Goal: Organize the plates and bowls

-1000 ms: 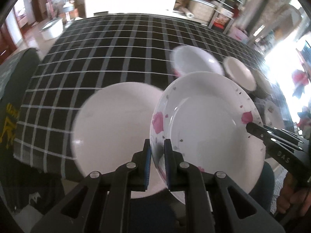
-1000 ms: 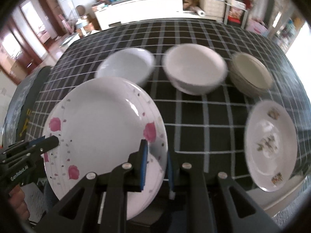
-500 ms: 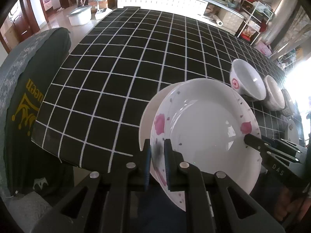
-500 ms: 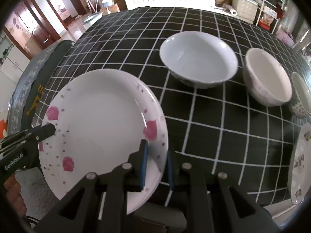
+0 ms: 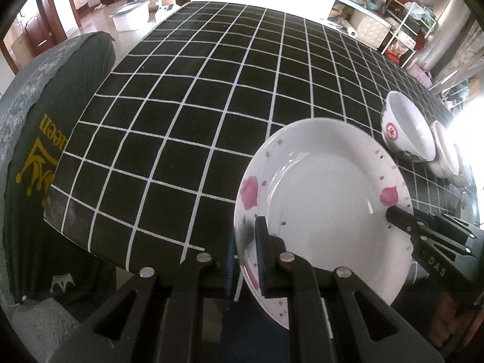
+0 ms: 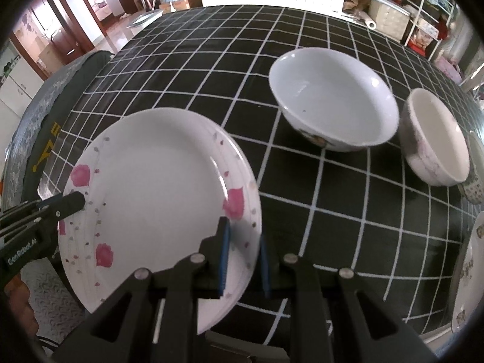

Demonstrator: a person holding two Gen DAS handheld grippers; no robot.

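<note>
Left wrist view. Our left tongs [image 5: 245,260] pinch the near-left rim of the pink-flowered plate [image 5: 323,199], one pad above and one below the rim. The plate hangs tilted over the near edge of the worktop [image 5: 211,96], which wears a black checked cloth. Right tongs [image 5: 393,213] enter from the plate's far side and nip the opposite rim. Beyond the plate, toward its right: a bowl with a red mark [image 5: 405,133], and a smaller bowl [image 5: 444,154] just behind it. Whether the plate's underside touches anything, we cannot tell.

Right wrist view. Our right tongs [image 6: 243,260] clamp the plate [image 6: 157,199] at its near-right rim; the left tongs [image 6: 74,202] grip the far-left rim. To the plate's right sit a wide white bowl [image 6: 332,103], then a cream bowl [image 6: 435,139], both apart from the plate. A patterned plate [image 6: 469,275] shows at the frame's right edge.

Handling, our judgement: glazed ceramic, rigid, moderately heavy, slick under the pads, and it chips or shatters if dropped. The rim is the only purchase; two opposed rim grips keep it from pivoting. We would lower it level and gently.
</note>
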